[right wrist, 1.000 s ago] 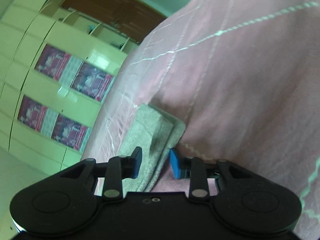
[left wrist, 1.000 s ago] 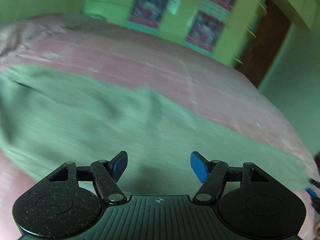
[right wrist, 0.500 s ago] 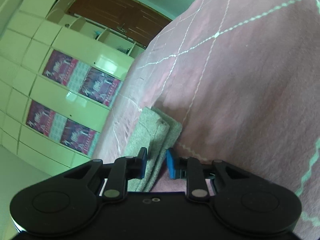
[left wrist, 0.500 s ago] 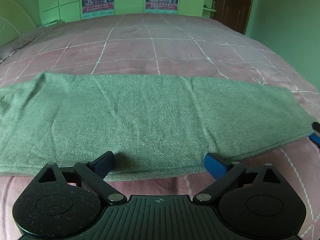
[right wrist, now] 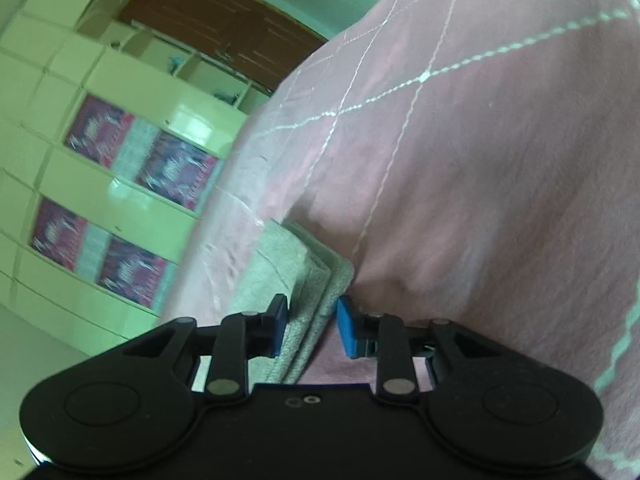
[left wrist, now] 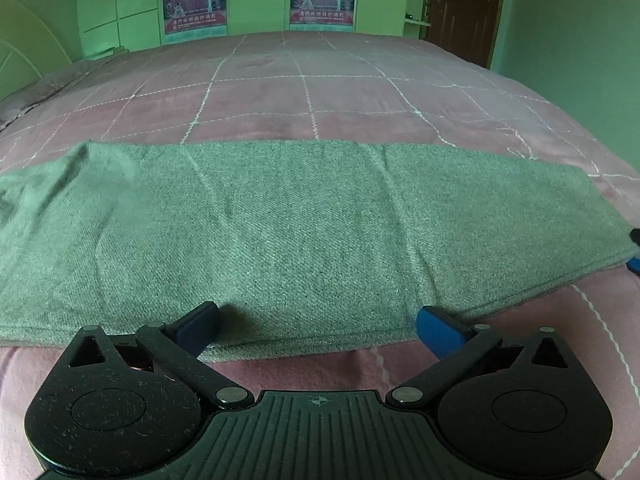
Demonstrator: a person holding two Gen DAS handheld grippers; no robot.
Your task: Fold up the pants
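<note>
Our left gripper [left wrist: 318, 326], jaws opening wide and empty, faces the grey pants [left wrist: 304, 232] stretched left-right; our right gripper [right wrist: 310, 328], jaws parting, straddles their layered end.

A home bedroom is shown. A bed [left wrist: 320, 92] covered in a pink quilt is seen, backed by wardrobe doors [left wrist: 256, 0] and a wooden door [left wrist: 464, 4].
</note>
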